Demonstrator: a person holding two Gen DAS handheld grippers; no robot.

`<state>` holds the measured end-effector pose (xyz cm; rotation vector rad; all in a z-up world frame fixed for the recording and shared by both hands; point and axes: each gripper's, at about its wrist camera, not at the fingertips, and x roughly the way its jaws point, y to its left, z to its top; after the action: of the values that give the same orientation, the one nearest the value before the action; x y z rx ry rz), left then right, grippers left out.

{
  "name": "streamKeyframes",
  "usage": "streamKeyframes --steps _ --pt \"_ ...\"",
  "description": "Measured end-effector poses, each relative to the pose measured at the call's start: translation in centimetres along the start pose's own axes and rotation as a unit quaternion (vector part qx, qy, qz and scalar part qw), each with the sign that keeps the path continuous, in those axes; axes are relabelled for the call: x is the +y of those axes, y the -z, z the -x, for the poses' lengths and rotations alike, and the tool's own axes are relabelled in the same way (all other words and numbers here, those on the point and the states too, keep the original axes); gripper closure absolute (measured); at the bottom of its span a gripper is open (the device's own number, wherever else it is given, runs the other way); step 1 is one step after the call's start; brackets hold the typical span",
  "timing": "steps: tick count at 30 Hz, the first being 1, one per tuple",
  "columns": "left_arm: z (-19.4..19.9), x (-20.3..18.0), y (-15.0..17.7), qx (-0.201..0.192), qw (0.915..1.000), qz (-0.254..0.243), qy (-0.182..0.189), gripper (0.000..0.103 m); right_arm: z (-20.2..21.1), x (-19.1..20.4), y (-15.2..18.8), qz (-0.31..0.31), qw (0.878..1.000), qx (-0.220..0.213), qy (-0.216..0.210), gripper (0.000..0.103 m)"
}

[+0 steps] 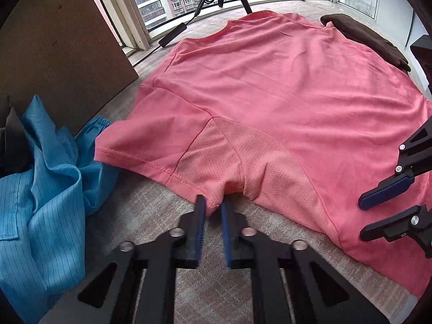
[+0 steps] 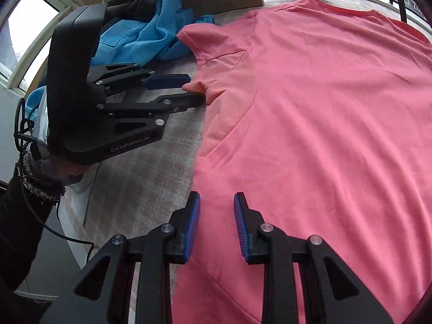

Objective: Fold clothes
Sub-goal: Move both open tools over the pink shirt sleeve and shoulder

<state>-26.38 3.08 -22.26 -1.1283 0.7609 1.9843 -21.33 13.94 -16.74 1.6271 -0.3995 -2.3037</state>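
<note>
Pink T-shirt (image 1: 283,102) flat on tabletop (image 1: 151,210), left hand-held gripper (image 1: 212,208) pinching underarm edge, right hand-held gripper (image 2: 217,202) open over side edge, blue garment (image 1: 40,189) crowding left.

Pink T-shirt (image 1: 283,86) lies spread flat, underarm pinched up.

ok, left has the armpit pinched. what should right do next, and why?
Probably close the right gripper on the side hem of the pink shirt. Its fingers are apart, straddling that edge without pinching it, while the left gripper already nips the underarm fabric. With both points held, the side could likely be lifted and folded inward.
</note>
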Motion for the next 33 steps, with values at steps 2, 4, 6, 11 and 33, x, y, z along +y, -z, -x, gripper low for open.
streamKeyframes --steps 2,4,6,11,33 --pt "0.3 0.9 0.1 0.0 0.9999 0.012 0.007 0.101 0.0 0.2 0.1 0.01 1.0 -0.001 0.013 0.077" --pt "1.1 2.1 0.2 -0.009 0.9997 0.022 0.008 0.101 0.1 0.6 0.3 0.031 0.999 0.0 0.033 0.079" --pt "1.6 2.8 0.3 -0.015 0.9993 0.028 0.018 0.101 0.1 1.1 0.6 0.054 0.997 0.003 0.054 0.079" --pt "0.3 2.2 0.0 0.006 0.9997 0.01 -0.021 0.081 0.1 3.1 0.4 0.086 0.994 -0.006 0.068 0.079" --pt "16.3 -2.9 16.1 -0.042 0.9577 0.264 0.107 0.065 28.7 -4.0 0.4 -0.015 0.977 -0.212 -0.009 0.048"
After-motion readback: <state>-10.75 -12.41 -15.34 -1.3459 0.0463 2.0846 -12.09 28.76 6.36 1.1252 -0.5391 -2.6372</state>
